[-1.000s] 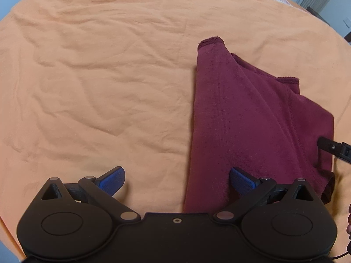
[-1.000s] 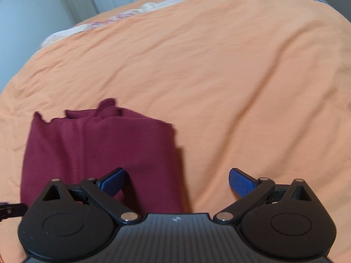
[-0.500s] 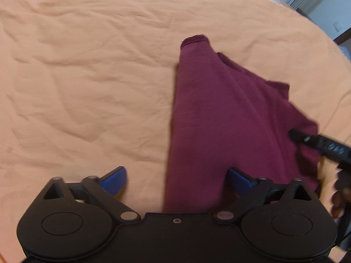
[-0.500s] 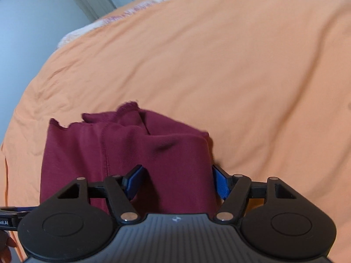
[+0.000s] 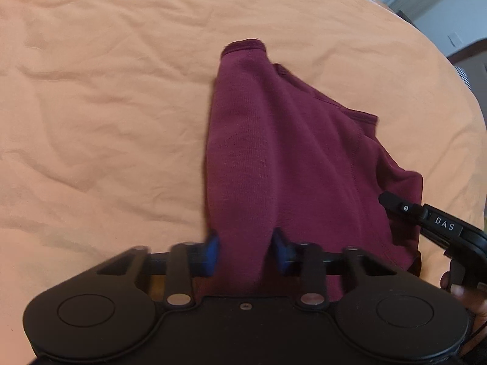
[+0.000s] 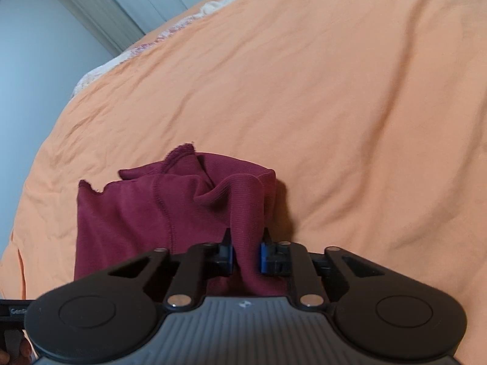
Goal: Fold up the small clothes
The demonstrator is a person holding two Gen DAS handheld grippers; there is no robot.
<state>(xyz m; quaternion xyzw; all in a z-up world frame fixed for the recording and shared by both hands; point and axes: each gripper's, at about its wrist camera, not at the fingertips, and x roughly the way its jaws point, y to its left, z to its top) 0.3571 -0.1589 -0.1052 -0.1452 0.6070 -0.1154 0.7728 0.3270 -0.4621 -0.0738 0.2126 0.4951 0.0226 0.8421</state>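
A small maroon knit garment (image 5: pixel 289 158) lies folded on an orange bedsheet (image 5: pixel 106 106). My left gripper (image 5: pixel 245 254) is shut on the garment's near left corner, the cloth bunched between its blue pads. My right gripper (image 6: pixel 246 254) is shut on the near right corner of the same garment (image 6: pixel 146 213), which rises in a ridge between the pads. The far hems lie ruffled on the sheet. The right gripper's black body (image 5: pixel 441 228) shows at the right edge of the left wrist view, with a person's fingers below it.
The orange sheet (image 6: pixel 334 91) spreads wide and wrinkled on all sides of the garment. A pale wall and door (image 6: pixel 76 15) stand beyond the bed's far edge, with patterned bedding (image 6: pixel 170 30) along that edge.
Both grippers moved in over the garment's near corners and shut on the cloth. The fabric now lifts into ridges between the pads where it lay flat before.
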